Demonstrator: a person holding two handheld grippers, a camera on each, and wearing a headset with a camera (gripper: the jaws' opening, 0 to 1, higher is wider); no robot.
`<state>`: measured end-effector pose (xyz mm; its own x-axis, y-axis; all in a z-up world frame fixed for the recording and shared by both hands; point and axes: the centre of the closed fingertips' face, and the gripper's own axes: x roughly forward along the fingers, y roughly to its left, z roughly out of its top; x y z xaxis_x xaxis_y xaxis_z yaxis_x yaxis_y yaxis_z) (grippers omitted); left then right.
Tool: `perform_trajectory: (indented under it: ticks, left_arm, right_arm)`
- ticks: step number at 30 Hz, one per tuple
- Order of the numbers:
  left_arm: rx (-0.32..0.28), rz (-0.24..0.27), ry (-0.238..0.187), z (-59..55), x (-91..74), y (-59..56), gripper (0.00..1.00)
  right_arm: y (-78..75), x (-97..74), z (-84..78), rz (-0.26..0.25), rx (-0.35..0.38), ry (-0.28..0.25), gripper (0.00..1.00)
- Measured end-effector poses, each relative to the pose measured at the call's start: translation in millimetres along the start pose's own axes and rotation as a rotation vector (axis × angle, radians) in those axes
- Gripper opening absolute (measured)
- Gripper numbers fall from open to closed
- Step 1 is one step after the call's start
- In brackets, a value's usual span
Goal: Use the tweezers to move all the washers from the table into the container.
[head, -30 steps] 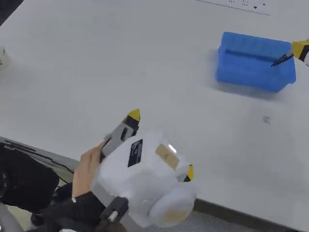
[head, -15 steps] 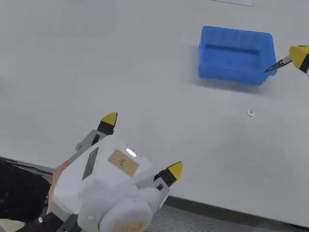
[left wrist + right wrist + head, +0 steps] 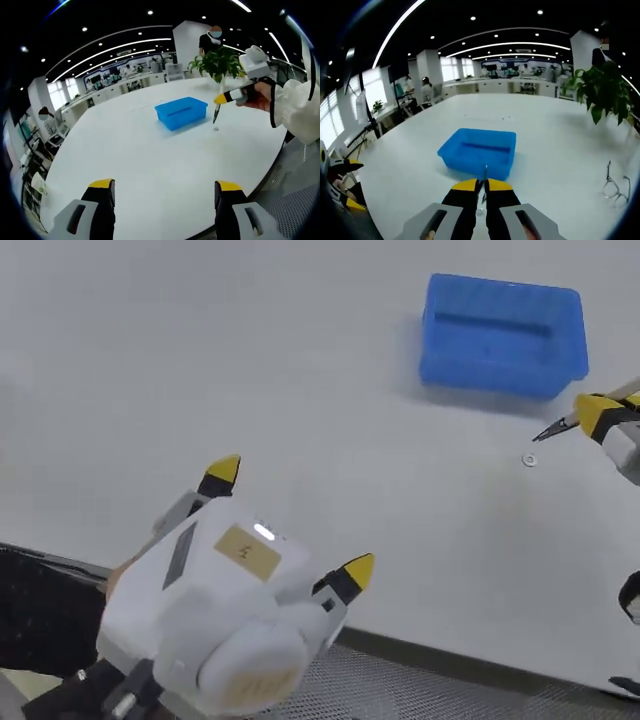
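Washer (image 3: 529, 460): one tiny flat ring, pale metal by the look of it, lay flat on the worktop (image 3: 300, 360) between the container and the near edge, clear of the container
Container (image 3: 503, 335): blue plastic tray, rectangular, low walls, open top, set further in from the near edge; I could not see whether anything lay inside
Tweezers (image 3: 552, 428): thin, dark, stiff, ending in fine points that slanted down toward the washer and stopped just beside it; contact could not be made out
Right gripper (image 3: 597, 412): yellow-tipped fingers were pressed together on the tweezers' shank, tips aimed at the washer
Left gripper (image 3: 290, 519): fingers were spread wide with nothing between them, held over the near edge, well apart from the washer
Worktop surface: white, smooth, hard, with a faint sheen
How the washer would handle: I judged it very light, rigid and slick, so on that smooth top it would likely skate away from a sideways nudge or spring out of too hard a pinch
Where to take hold: to my eye, across the rim, one tweezer point through the hole and the other outside, squeezed gently
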<state>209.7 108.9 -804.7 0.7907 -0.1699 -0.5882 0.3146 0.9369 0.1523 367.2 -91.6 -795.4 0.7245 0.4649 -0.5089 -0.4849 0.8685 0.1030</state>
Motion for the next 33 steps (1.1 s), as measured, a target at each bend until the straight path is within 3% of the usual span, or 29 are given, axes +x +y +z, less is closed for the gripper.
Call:
perform_trajectory:
  ticks: [2, 9, 11, 24, 33]
  left_arm:
    - [0.0, -0.001, 0.002, 0.3, -0.1, -0.4, 0.83]
    - [0.002, 0.001, 0.013, -1.9, 0.4, -0.2, 0.82]
    - [0.001, 0.001, 0.015, -2.1, 0.3, -0.4, 0.82]
    - [0.007, 0.008, 0.036, -6.4, 0.4, -0.1, 0.81]
    - [0.008, 0.01, 0.04, -7.8, 0.5, 0.2, 0.8]
  right_arm:
    - [0.4, -0.9, -2.8, -0.012, -0.033, 0.013, 0.02]
    - [1.3, -2.2, -8.4, -0.013, -0.044, 0.026, 0.02]
    - [-0.2, -1.3, -14.2, -0.014, -0.064, 0.052, 0.02]
    - [-4.7, -1.6, -15.5, -0.019, -0.064, 0.037, 0.02]
    - [1.9, -3.3, -18.4, -0.008, -0.058, 0.029, 0.01]
